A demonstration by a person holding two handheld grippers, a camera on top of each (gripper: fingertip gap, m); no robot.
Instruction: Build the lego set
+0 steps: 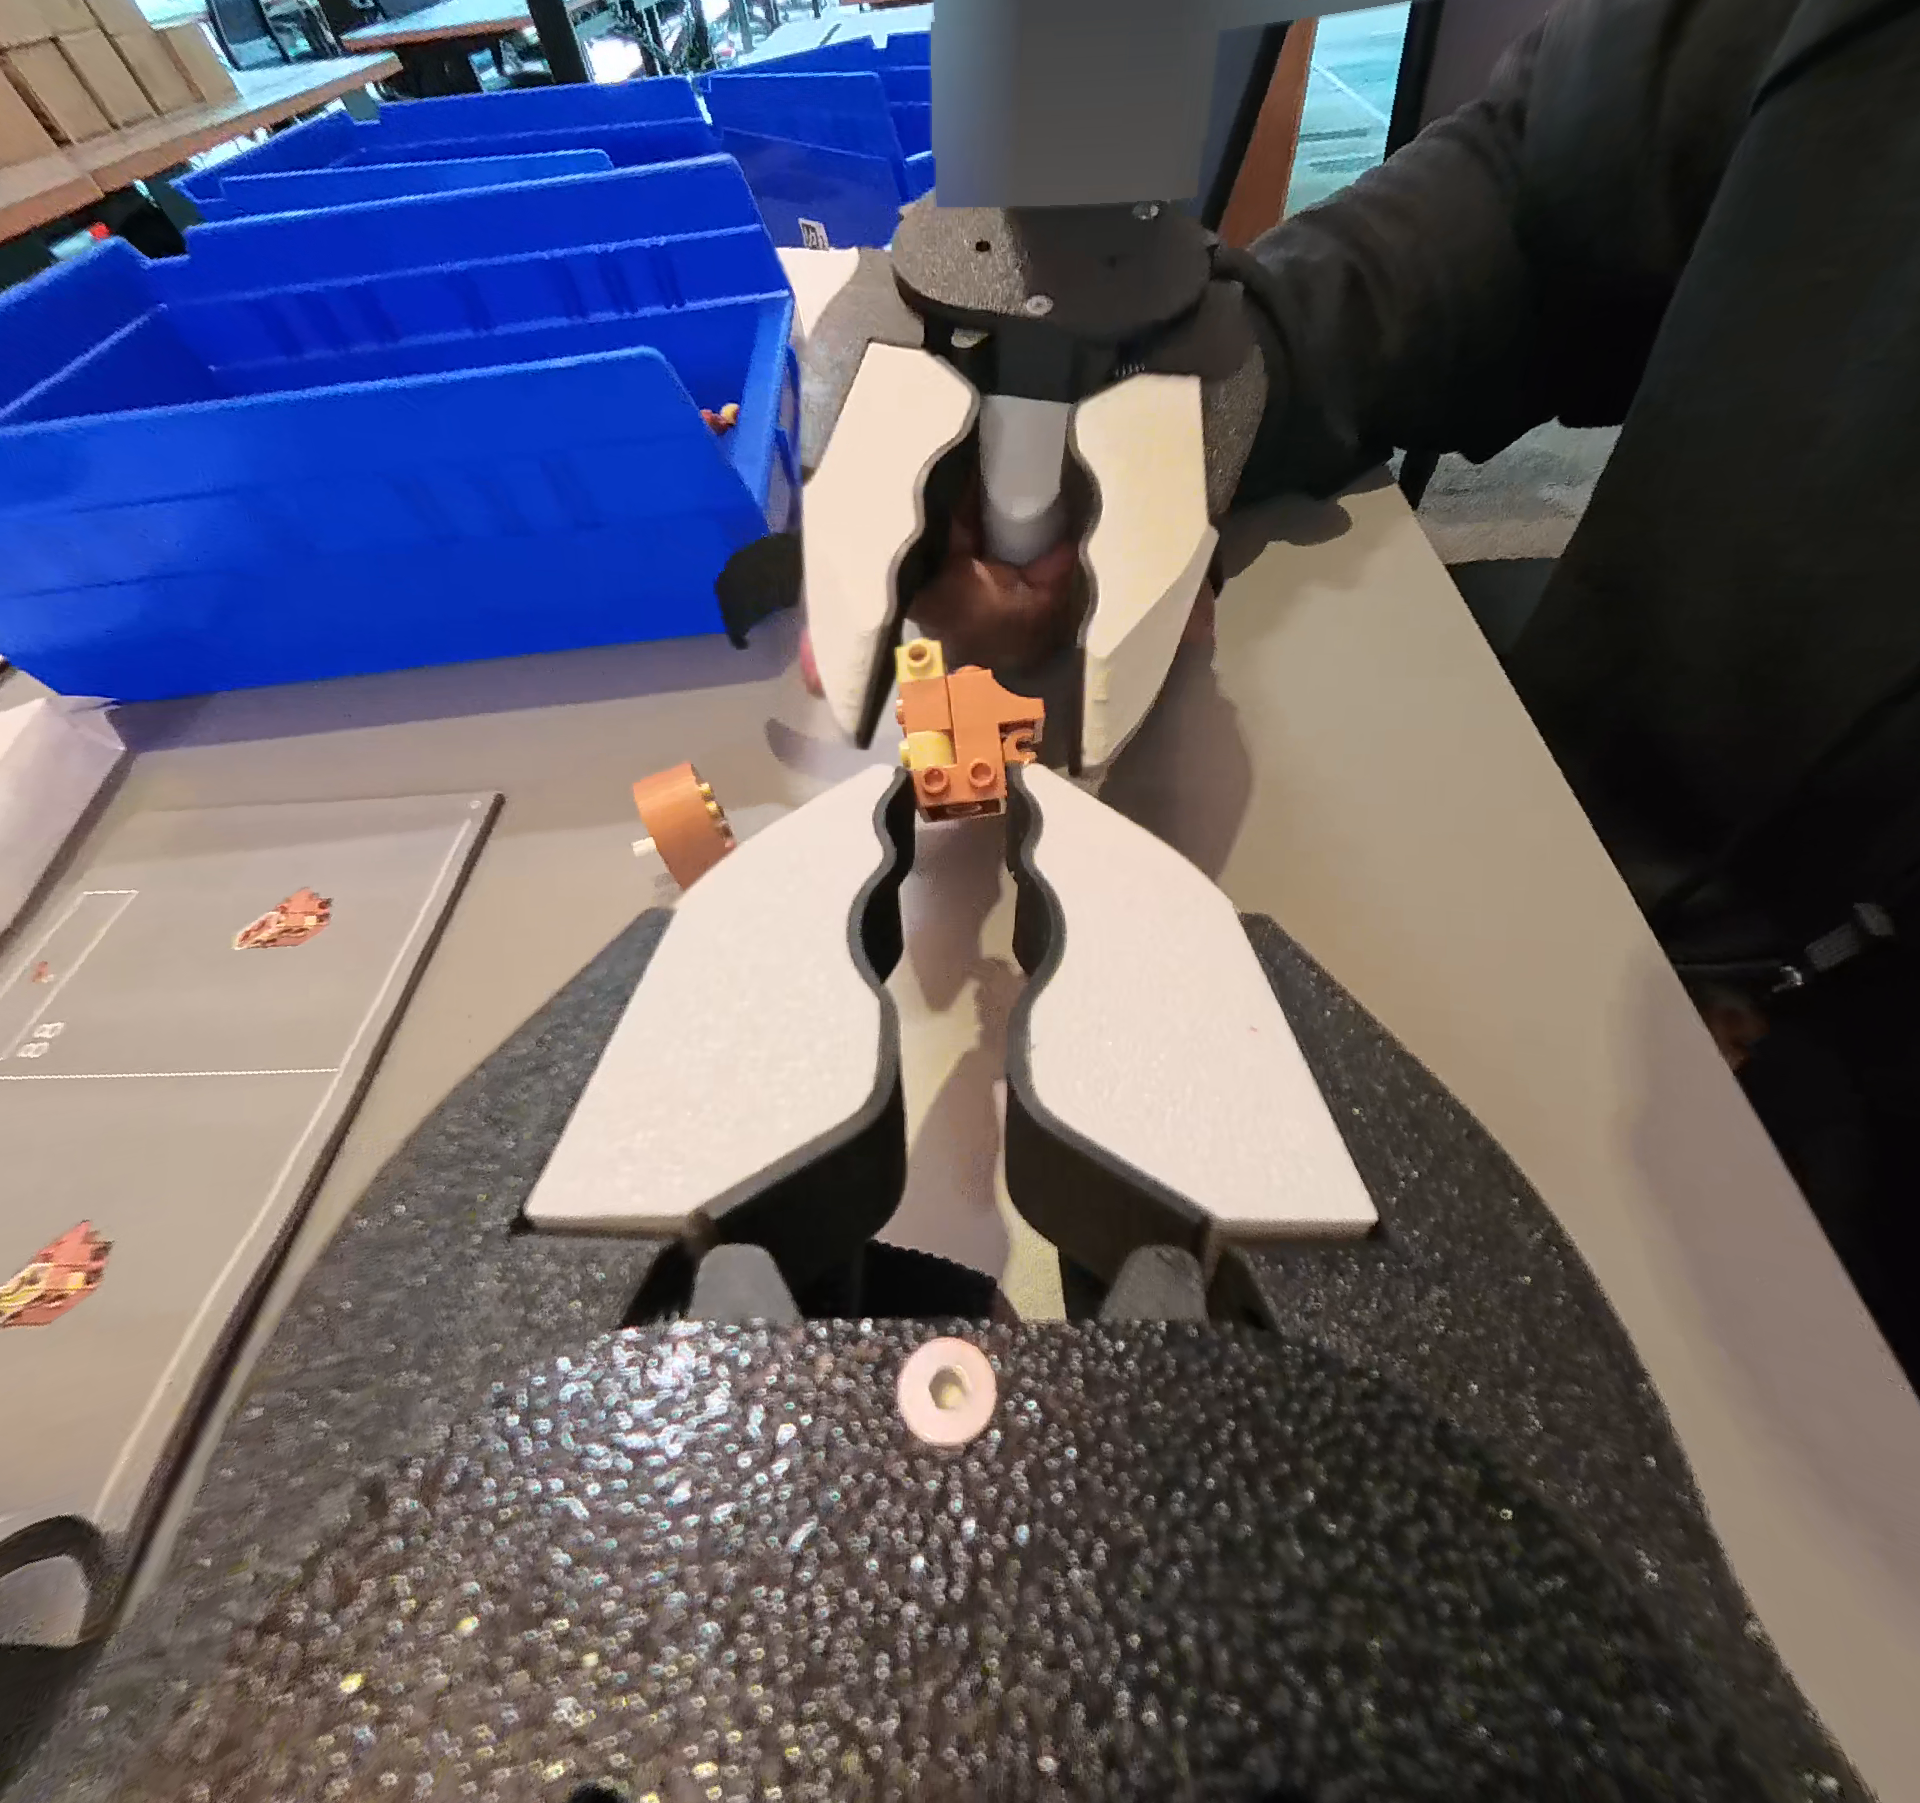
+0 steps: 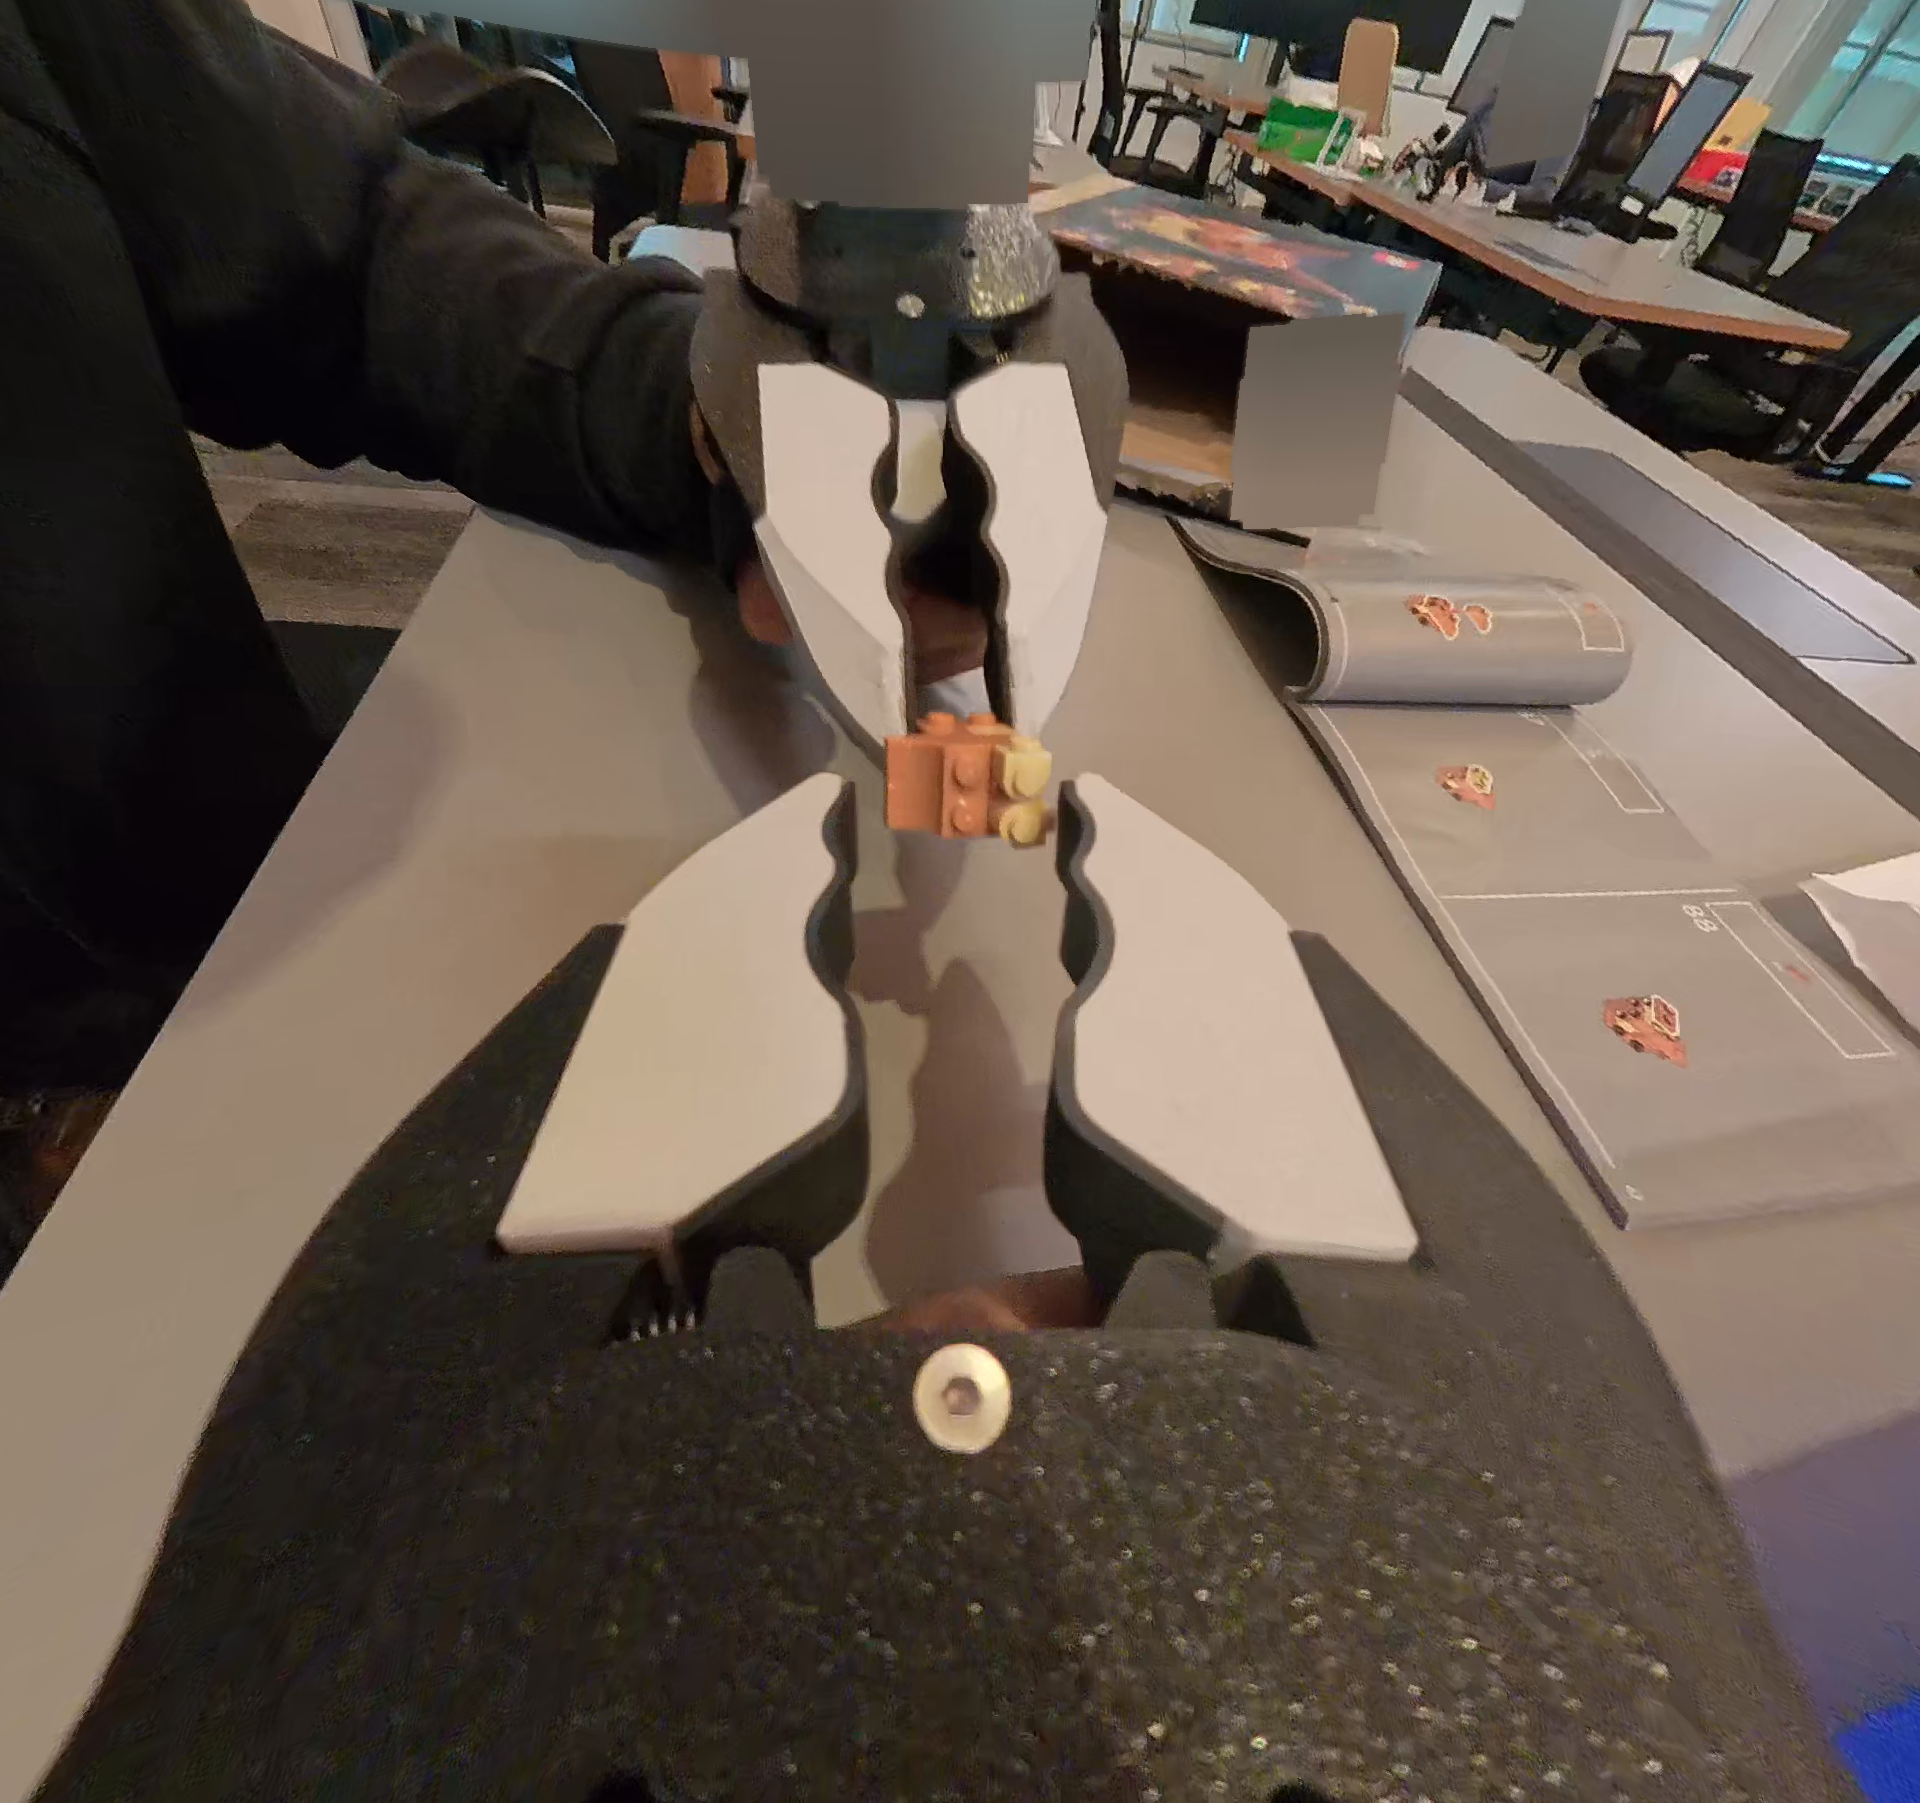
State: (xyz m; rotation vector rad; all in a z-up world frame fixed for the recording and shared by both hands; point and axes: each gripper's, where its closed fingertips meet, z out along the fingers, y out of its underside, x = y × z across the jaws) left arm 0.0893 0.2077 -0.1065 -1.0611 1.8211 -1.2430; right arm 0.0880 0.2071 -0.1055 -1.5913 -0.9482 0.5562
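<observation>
A small assembly of orange and tan bricks (image 1: 961, 745) hangs above the grey table (image 1: 1351, 818). My left gripper (image 1: 956, 785) is shut on its lower end, both pads pressing on it. In the right wrist view, the left gripper (image 2: 956, 704) comes in from the top and pinches the same assembly (image 2: 961, 785). My right gripper (image 2: 951, 799) is open, with its fingers on either side of the assembly and a gap showing on the left side. In the left wrist view, the right gripper (image 1: 977, 719) comes in from the top with its fingers spread around the assembly.
A round orange piece (image 1: 681, 823) lies on the table left of the grippers. Blue bins (image 1: 364, 506) stand at the back left. An open grey instruction booklet (image 2: 1558, 922) lies beside them. A cardboard box (image 2: 1247, 351) stands behind it. A person's dark sleeve (image 1: 1558, 299) is close by. Both grippers' tips are close together, under 4 cm apart. Between my right fingertips and the round orange piece (image 1: 681, 823) there is roughly 8 cm.
</observation>
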